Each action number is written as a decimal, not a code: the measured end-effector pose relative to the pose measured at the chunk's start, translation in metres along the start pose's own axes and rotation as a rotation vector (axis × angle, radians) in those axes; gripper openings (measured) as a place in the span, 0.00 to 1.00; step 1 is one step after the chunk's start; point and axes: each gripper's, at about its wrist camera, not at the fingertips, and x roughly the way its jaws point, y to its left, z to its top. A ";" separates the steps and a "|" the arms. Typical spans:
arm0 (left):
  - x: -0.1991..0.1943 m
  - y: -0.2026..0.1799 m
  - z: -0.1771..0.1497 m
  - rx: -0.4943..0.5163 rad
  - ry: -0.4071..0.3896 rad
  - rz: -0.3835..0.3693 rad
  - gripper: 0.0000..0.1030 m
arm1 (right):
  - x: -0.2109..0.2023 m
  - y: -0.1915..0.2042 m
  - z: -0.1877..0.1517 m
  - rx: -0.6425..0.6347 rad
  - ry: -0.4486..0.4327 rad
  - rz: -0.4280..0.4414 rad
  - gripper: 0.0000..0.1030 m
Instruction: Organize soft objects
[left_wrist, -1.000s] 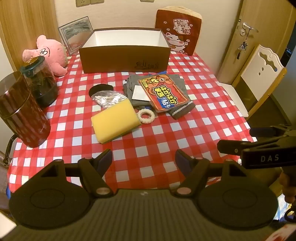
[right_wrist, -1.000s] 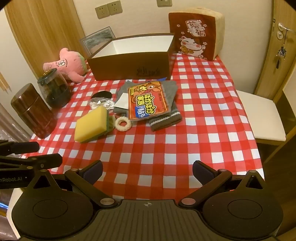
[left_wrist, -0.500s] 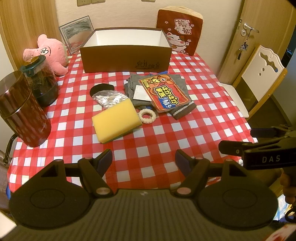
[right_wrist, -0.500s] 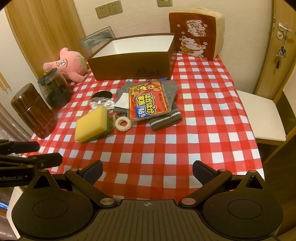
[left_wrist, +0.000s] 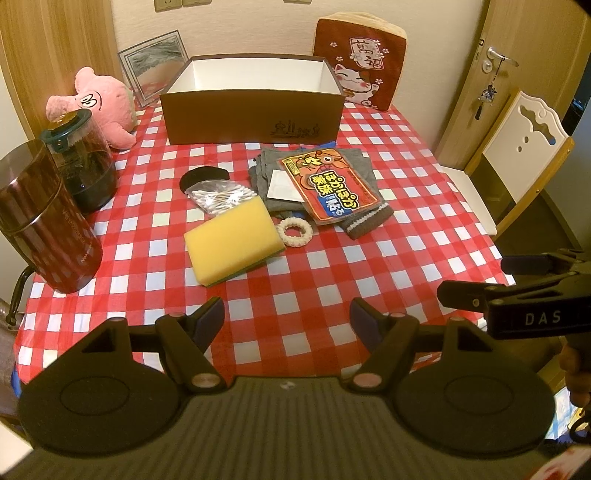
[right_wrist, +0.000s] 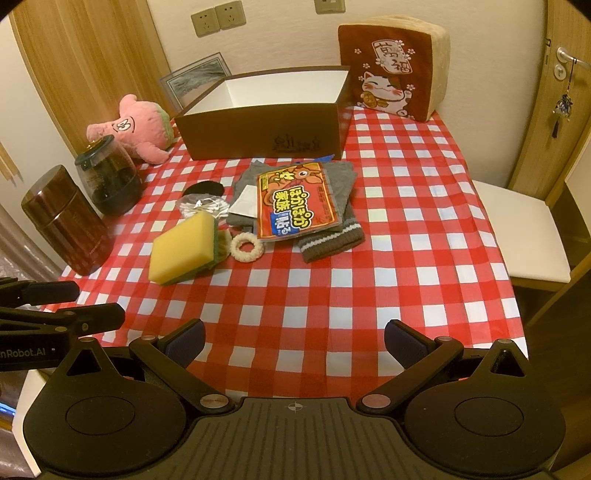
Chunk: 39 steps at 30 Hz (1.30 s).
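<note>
1. On the checked cloth (left_wrist: 295, 280), mid-table and just short of the open box (left_wrist: 255, 107), lie the soft things: one sponge (left_wrist: 231, 245), one ring (left_wrist: 294, 236), one grey knit pile (left_wrist: 314, 181) with one orange packet (left_wrist: 330, 188) on top; one bag of swabs (left_wrist: 221, 195) and one black disc (left_wrist: 201, 177) sit beside them.
2. Away at the table's far left corner sits one pink plush (left_wrist: 107, 103); one cat cushion (left_wrist: 360, 59) leans at the back right; two jars (left_wrist: 48, 225) stand at the left edge.
3. Both tools hang over the near edge, well apart from the pile; left gripper (left_wrist: 286, 319) has its jaws spread wide and empty; right gripper (right_wrist: 293, 341) likewise, holding nothing.
4. I'd judge the sponge light and springy; pinch it across the short sides; it will squash, not slip.
5. The ring looks light and limp; nip one side of the loop.
6. The knit pile will likely sag; grip it by the striped cuff (right_wrist: 330, 240), once the slick packet is off.
</note>
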 end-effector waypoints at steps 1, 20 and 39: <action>0.000 0.000 0.000 0.000 0.000 0.000 0.71 | 0.000 0.000 0.000 0.000 0.000 0.000 1.00; 0.000 0.000 0.000 -0.001 0.000 0.000 0.71 | 0.001 0.000 0.002 -0.002 -0.001 -0.001 1.00; 0.000 0.001 0.000 -0.001 0.000 -0.001 0.71 | 0.001 0.001 0.002 -0.004 0.000 -0.001 1.00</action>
